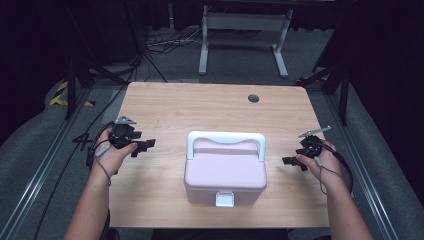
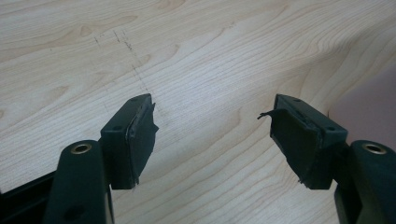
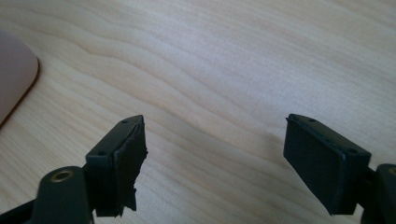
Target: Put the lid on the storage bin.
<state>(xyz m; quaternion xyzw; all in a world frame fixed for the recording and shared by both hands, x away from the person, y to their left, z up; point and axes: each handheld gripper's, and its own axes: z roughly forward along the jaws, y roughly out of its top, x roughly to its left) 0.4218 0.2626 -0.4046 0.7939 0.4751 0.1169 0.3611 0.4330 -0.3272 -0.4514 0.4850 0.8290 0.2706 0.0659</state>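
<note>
A pink lidded storage box (image 1: 225, 172) with a white carry handle (image 1: 226, 138) and a white front latch (image 1: 224, 200) sits closed at the middle of the wooden worktop (image 1: 200, 107). The left gripper (image 1: 145, 145) and the right gripper (image 1: 289, 161) flank it, each near but apart from it, jaws spread and holding nothing. This looks like the approach stage, with nothing yet touched. A likely next move is bracing the box with one gripper while the other works the latch or handle.
</note>
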